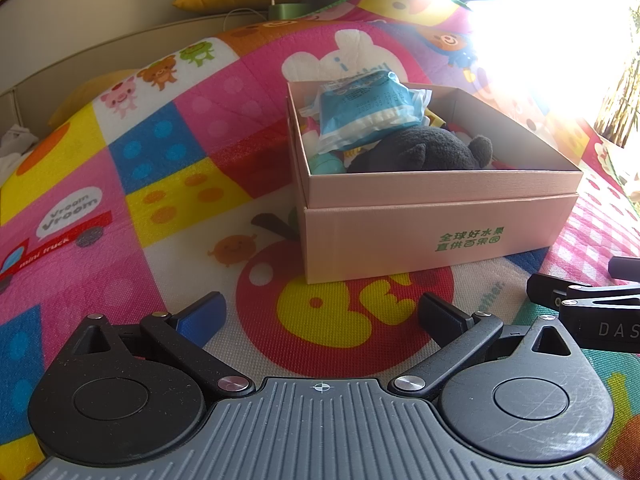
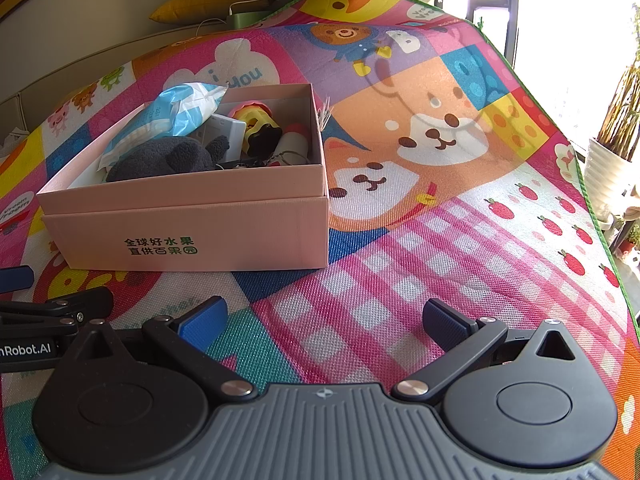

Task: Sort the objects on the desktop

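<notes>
On the play mat (image 1: 168,184), the pink box (image 1: 432,236) lies broadside to both empty, spread claws: left claw (image 1: 320,316), right claw (image 2: 324,320).

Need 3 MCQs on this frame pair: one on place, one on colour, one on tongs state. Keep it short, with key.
1. Where is the dark plush toy?
A. On the play mat beside the box
B. Inside the pink box
C. Held in the right tongs

2. What colour is the printed text on the front of the box?
A. Green
B. Red
C. Black

3. What state are the left tongs and right tongs in?
A. Both shut on objects
B. Left open, right shut
C. Both open and holding nothing

Key:
1 B, the plush lies among the other items within the box walls, next to the blue and white packet.
2 A, the characters on the front panel are green.
3 C, each wrist view shows its fingers spread wide with only the play mat between them.
</notes>
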